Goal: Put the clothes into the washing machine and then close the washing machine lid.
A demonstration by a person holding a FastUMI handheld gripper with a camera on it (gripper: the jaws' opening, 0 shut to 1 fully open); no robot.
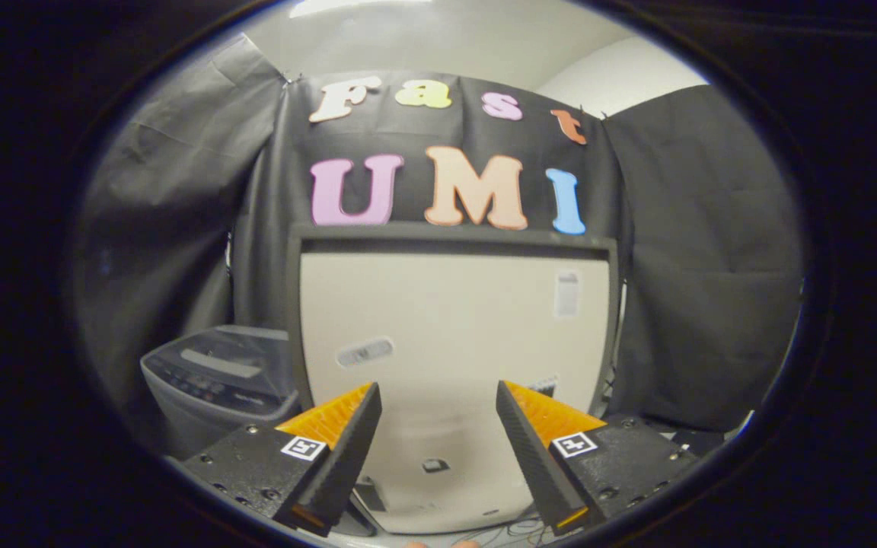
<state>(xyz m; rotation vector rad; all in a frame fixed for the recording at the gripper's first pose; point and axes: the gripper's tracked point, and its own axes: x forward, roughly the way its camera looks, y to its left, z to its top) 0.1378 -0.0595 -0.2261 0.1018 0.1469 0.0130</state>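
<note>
A grey top-loading washing machine (214, 380) stands low to the left, beyond my left finger. It has a row of buttons along its top, and its dark lid (252, 342) seems to lie flat. My gripper (437, 388) is open, with a wide gap and nothing between the fingers. It points straight at a tall beige panel, to the right of the washing machine.
The tall beige panel (454, 320) in a dark frame stands just ahead of the fingers and carries a few stickers. Black cloth walls close the booth on both sides. Thin cables (515, 525) lie at the panel's foot.
</note>
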